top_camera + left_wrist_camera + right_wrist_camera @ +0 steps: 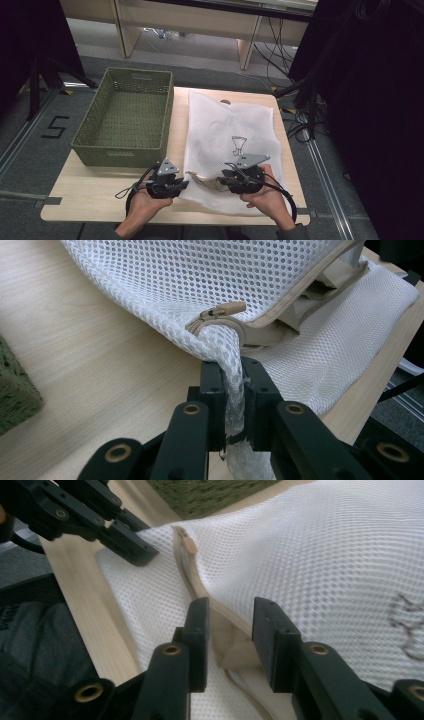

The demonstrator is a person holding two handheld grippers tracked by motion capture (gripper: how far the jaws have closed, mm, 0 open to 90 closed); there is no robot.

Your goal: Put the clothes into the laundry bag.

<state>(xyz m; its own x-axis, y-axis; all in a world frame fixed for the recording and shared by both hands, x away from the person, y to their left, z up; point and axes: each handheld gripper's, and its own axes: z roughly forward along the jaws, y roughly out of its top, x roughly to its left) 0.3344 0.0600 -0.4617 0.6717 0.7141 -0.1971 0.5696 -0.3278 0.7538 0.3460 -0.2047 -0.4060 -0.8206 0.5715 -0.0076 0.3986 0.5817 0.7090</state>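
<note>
While the wooden table (90, 200) carries everything, the order of size runs from it to the green woven basket (125, 120) on its left half, then to the white mesh laundry bag (230, 130) lying flat on its right half, with its long axis running away from me and its zippered mouth along the near edge. My left gripper (176, 186) sits at the bag's near left corner, its jaws pressed together on a gathered fold of mesh just below the zipper's end; the left gripper view shows the fold (234, 390) squeezed between both jaws. My right gripper (231, 181) lies further right along the same edge. Its jaws stand partly spread astride the beige zipper band (225, 625), which passes between them; whether the pads actually press on it I cannot tell. The smallest item, the beige zipper pull (230, 308), rests at the closed end beside my left gripper, so it lies leftward from my right gripper along the band. My left hand is therefore the nearer one.
</note>
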